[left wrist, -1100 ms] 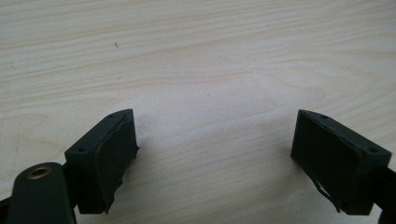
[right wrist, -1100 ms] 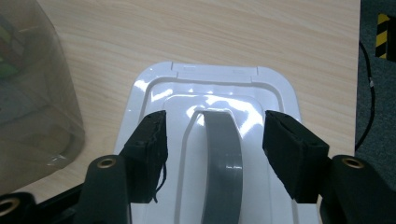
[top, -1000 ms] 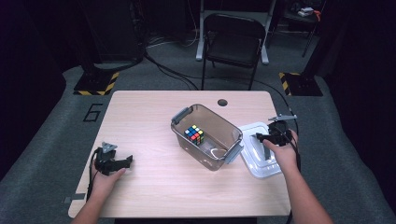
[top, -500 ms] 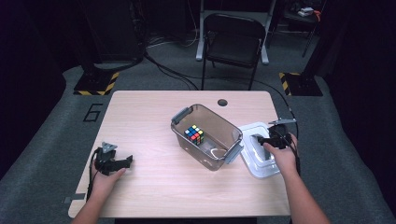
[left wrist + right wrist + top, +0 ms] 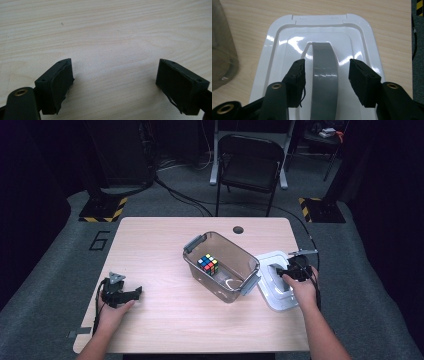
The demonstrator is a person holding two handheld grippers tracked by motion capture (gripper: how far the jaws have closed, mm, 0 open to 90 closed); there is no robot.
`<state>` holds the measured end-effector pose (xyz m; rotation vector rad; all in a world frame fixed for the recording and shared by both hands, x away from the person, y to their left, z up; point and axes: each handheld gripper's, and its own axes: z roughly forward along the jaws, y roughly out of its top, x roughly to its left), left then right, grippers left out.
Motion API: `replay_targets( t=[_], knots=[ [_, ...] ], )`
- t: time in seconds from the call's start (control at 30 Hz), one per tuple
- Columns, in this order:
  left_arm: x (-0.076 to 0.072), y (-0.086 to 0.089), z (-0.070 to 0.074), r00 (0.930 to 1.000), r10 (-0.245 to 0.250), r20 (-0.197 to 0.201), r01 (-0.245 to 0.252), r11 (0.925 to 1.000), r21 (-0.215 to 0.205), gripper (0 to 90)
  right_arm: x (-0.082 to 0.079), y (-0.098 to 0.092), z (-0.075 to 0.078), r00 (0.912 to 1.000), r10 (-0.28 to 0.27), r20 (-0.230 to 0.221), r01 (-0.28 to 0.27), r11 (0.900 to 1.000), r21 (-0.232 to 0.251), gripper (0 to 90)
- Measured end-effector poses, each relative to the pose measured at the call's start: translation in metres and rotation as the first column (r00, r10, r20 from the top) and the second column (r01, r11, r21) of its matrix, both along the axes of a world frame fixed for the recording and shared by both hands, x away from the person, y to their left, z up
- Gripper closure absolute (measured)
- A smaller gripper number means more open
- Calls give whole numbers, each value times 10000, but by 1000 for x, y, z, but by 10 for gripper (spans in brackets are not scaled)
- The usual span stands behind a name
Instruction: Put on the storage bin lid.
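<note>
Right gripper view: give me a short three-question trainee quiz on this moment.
1. True or false: the right gripper has its pads pressed on the grey handle of the white plastic lid.
2. What lies in the clear plastic bin? A) colourful puzzle cube B) white lid C) nothing
3. What is under the open left gripper?

Key
1. False; the jaws, just closing, straddle it with gaps.
2. A; the cube.
3. The bare wooden table.

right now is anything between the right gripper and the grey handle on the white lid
Nothing visible. The right gripper sits over the lid, its jaws either side of the grey handle with open gaps; they have just been closing, and the pads don't touch it yet.
</note>
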<state>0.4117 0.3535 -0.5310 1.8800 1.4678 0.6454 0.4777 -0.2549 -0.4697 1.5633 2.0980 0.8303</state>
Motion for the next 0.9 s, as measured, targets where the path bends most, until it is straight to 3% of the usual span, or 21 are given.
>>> replay_targets(
  t=[0.53, 0.9],
  knots=[
    [0, 0, 0, 10000, -6, -14, 6, 10000, 3, 141, 3, 5, -6, 9991, -16, -419, 10, 9999, -138, 565],
    [0, 0, 0, 10000, 0, -15, 0, 10000, -10, 141, 2, 6, -10, 9993, -79, -367, 75, 9999, -106, 638]
  ],
)
